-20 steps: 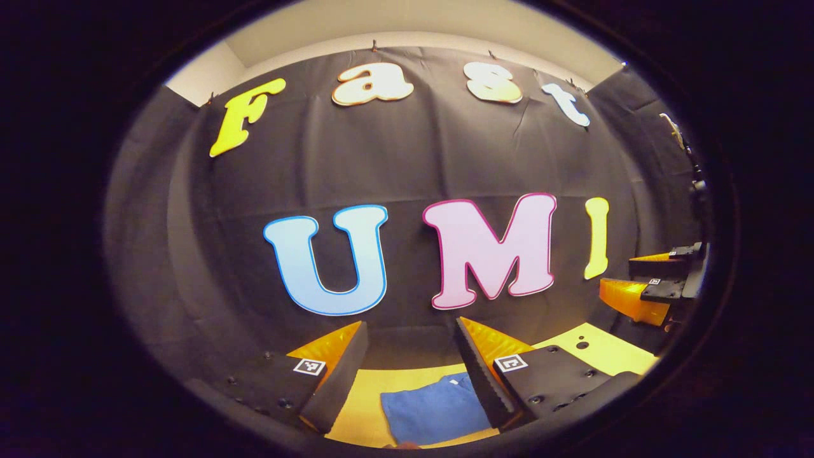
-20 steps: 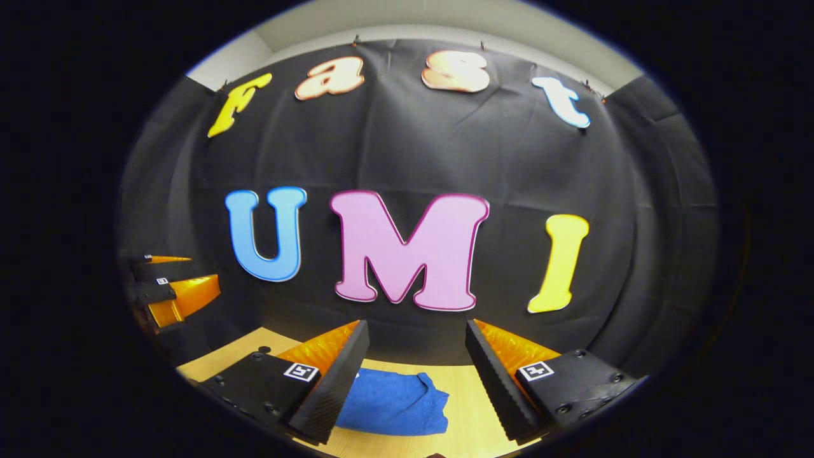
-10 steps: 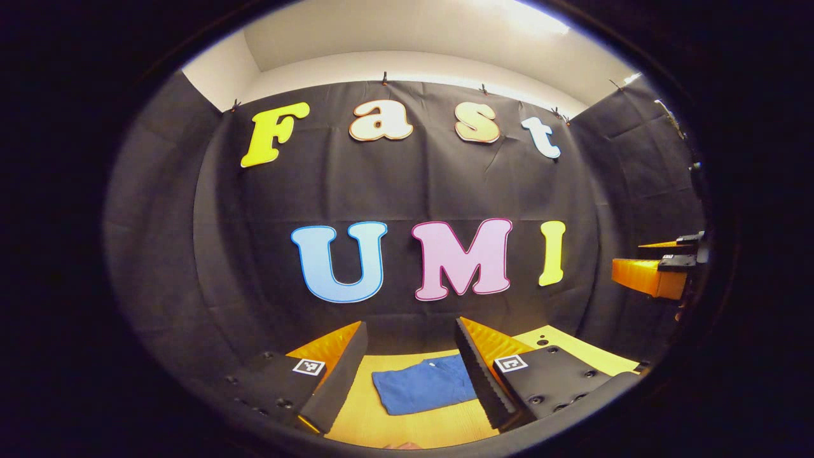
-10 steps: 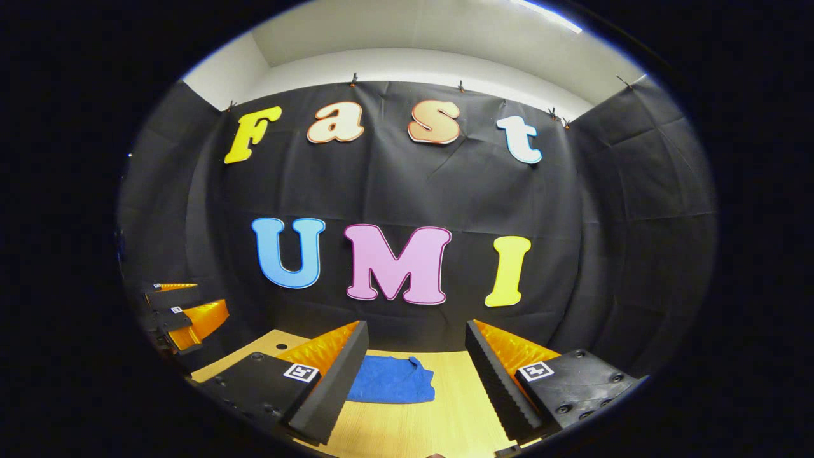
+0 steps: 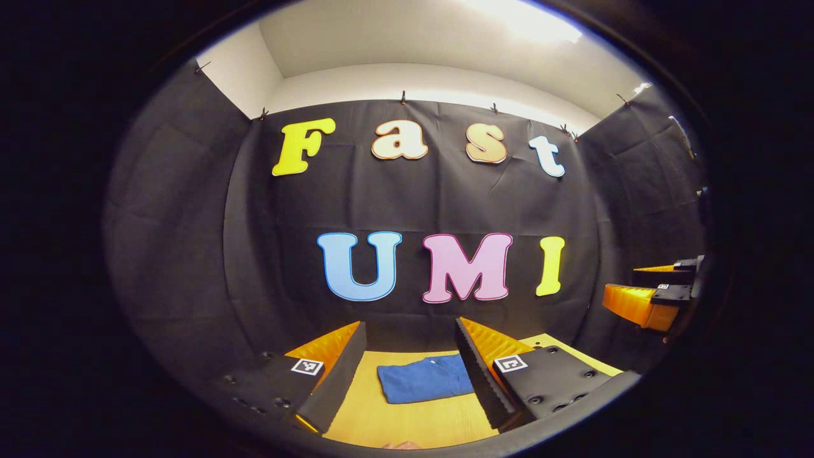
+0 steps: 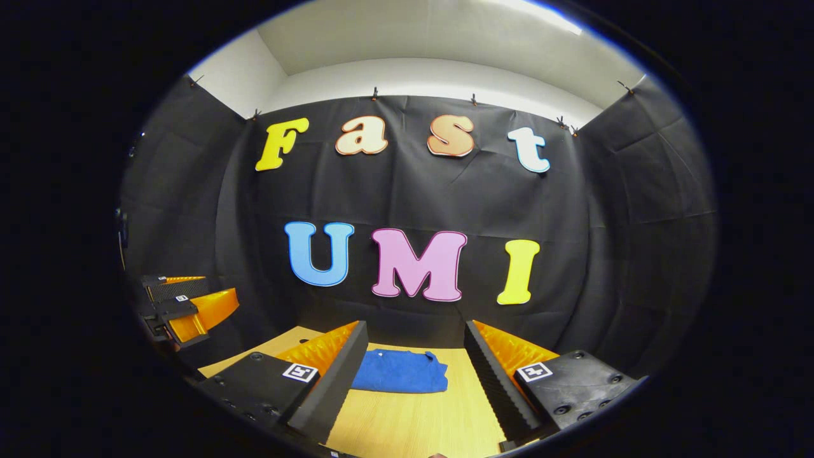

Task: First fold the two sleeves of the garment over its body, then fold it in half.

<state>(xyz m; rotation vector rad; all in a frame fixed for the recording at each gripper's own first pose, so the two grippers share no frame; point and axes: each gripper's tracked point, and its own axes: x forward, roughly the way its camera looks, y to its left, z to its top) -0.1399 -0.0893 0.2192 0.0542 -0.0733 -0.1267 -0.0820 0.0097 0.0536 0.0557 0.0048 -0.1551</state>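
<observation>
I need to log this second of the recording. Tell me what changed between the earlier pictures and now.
Both tools drew back and away from the folded blue garment: in each view it now looks smaller and farther off on the wooden table, with more ceiling showing. The left tool and right tool stayed open and empty. The garment stayed folded where it lay; nothing was gripped or released.

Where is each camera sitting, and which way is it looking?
Left gripper view: rides on the left gripper, looking along its open fingers over the wooden table at the folded blue garment and the booth wall; the right gripper shows at the right edge.
Right gripper view: rides on the right gripper, facing the same way; the left gripper shows at the left edge.
Both share the garment, table and wall.
</observation>
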